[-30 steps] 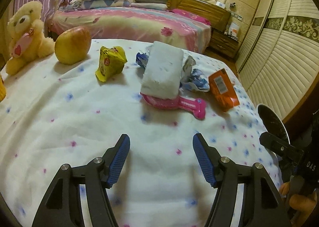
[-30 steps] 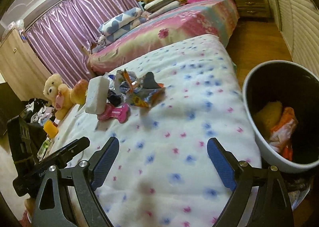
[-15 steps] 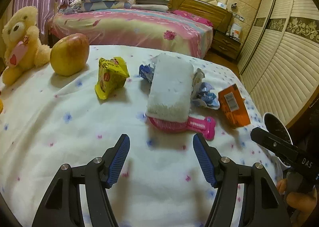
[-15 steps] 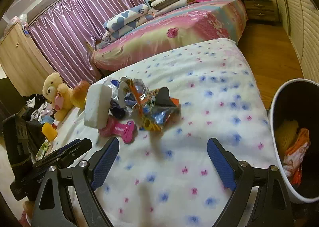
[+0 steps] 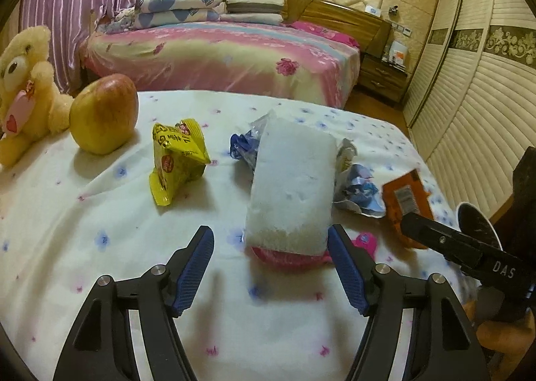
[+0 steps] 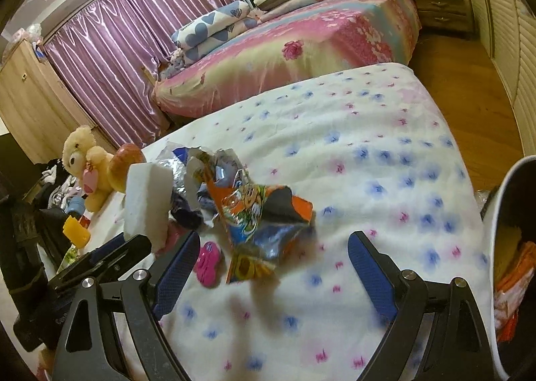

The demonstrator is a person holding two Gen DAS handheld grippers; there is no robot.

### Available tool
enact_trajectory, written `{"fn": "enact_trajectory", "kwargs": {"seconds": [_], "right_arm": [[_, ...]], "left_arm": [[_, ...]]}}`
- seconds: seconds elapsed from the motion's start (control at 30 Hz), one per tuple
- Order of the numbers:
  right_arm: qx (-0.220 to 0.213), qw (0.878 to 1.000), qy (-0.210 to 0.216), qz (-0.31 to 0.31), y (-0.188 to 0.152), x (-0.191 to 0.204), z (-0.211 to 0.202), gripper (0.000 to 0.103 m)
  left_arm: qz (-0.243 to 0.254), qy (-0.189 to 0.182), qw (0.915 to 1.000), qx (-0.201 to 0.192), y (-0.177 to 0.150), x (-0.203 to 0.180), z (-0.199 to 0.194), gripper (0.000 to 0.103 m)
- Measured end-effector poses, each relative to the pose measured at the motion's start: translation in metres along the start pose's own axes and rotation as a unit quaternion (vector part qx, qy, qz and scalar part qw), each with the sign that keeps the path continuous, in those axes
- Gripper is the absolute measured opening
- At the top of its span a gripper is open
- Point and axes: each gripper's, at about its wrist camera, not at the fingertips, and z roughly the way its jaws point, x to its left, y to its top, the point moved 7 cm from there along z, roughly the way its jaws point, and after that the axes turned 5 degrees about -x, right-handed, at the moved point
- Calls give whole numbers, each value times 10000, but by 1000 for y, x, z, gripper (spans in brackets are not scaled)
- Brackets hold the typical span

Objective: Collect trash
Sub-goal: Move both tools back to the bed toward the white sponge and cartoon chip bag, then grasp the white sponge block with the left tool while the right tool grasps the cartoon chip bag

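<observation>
As both views have closed in, our empty spread right gripper (image 6: 271, 272) now frames the crumpled orange foil wrapper (image 6: 264, 217) mid-frame; left gripper (image 5: 269, 267), spread, empty, faces the white sponge block (image 5: 291, 186). Pickup looks imminent.

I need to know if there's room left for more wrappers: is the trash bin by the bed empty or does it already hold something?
Not empty. The trash bin holds orange-and-white wrappers and something yellow; its depth is out of frame.

bin (image 6: 509, 200) edge-cropped, pink toy (image 5: 365, 242) mostly hidden
</observation>
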Motion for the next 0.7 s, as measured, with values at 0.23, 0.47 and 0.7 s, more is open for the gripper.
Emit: {"fn": "enact_trajectory", "kwargs": {"seconds": [0.23,0.47,0.7], "right_arm": [[16,9998,-157,-134,1,1,6,52],[-90,10000,4,-22,-3,0,-8,9],[-239,9997,68,27,-8,0,-31,3]], "left_arm": [[-130,-168,9996,160,-7,0,10,23],[-153,-306,9994,104,-15,-2,-5,16],[-59,-488,9988,37,-20,-10,-21,14]]}}
